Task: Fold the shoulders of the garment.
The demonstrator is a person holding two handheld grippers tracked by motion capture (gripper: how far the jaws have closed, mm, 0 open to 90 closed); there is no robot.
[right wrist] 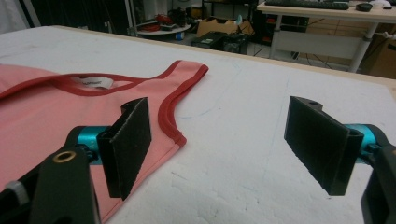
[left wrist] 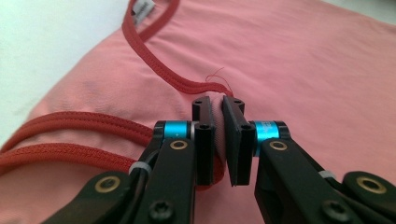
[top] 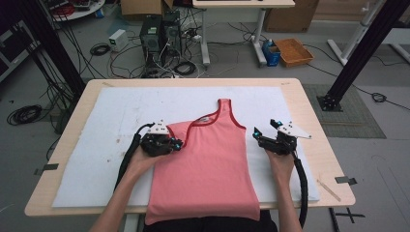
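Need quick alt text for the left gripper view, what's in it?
The left gripper has its black jaws shut on the dark red trim of a pink tank top, which lies on a white mat.

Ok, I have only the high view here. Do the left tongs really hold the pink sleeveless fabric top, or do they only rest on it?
Observer: They hold it. In the left gripper view the left tongs are shut on the dark red trim of the pink sleeveless fabric top.
Operator: And the right tongs, is any cloth between them?
Observer: No. In the right gripper view the right tongs stand wide open over the white padded mat, beside the top's armhole edge.
Operator: Is anything loose near the grip?
Observer: Yes, a thin red thread sticks up from the trim just past the left tips.
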